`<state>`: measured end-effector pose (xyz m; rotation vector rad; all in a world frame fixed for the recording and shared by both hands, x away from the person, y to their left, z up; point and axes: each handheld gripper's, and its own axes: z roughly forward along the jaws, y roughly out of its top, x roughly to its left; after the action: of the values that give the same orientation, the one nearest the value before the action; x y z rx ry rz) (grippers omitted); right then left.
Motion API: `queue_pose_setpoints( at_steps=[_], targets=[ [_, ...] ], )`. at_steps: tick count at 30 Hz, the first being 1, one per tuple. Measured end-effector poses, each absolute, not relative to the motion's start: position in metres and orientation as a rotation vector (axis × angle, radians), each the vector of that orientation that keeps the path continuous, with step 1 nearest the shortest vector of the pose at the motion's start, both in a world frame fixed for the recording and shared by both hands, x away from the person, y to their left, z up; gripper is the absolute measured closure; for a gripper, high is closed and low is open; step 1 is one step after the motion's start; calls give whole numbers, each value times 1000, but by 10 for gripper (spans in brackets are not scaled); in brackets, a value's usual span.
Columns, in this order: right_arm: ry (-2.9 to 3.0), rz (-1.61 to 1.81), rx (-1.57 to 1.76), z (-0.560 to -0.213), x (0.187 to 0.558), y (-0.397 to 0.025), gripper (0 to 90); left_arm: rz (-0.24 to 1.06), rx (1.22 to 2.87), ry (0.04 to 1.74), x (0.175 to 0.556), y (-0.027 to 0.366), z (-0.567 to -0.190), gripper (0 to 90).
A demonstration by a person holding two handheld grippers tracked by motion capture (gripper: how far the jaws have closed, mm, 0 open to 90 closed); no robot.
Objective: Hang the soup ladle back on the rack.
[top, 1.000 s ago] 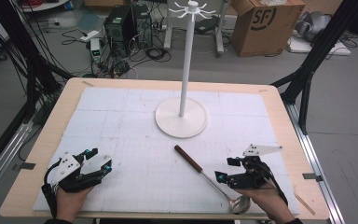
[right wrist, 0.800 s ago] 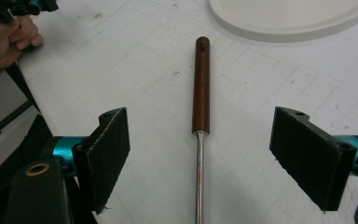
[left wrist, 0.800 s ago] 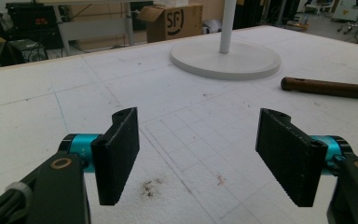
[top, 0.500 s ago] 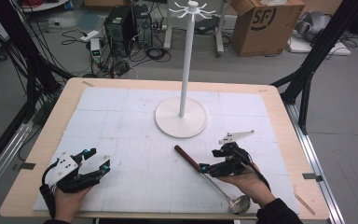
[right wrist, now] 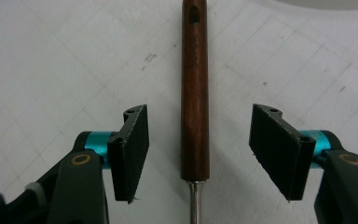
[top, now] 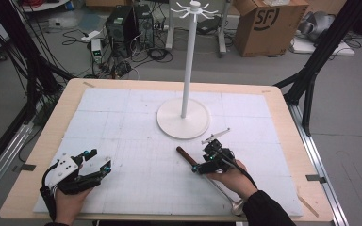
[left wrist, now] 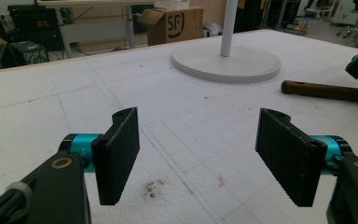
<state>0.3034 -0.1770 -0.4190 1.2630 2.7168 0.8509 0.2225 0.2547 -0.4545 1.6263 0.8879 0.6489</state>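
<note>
the right gripper [right wrist: 198, 156] is hovering with jaws spread wide around the ladle's [right wrist: 195, 88] brown handle, near the counter's near right edge. the left gripper [left wrist: 198, 161] is sitting spread apart too.

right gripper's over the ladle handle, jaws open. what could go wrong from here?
1. The right gripper straddles the wooden handle near its junction with the thin metal shaft; closing there could grab the far end from the bowl, so the ladle may droop or twist.
2. The handle is round, so the flat jaws might roll it on closing.
3. The rack's white base lies close ahead; a lifted ladle could knock it or the pole.
</note>
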Motion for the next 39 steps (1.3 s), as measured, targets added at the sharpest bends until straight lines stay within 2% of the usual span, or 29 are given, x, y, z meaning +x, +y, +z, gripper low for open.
queue_pose_setpoints(
  at_steps=[4,14,28,31,39],
  targets=[
    [2752,783,1265,-426,304,-173,426,647,1622,887,223,255,-454,309],
    [2797,637,1208,-430,306,-164,488,644,1626,881,223,253,-454,310],
    [2809,492,1101,-428,303,-152,513,643,1628,878,223,252,-454,310],
    [2813,484,1064,-428,301,-148,558,644,1629,878,224,252,-454,310],
    [2826,452,1039,-427,300,-144,601,642,1632,874,224,251,-454,310]
  ],
)
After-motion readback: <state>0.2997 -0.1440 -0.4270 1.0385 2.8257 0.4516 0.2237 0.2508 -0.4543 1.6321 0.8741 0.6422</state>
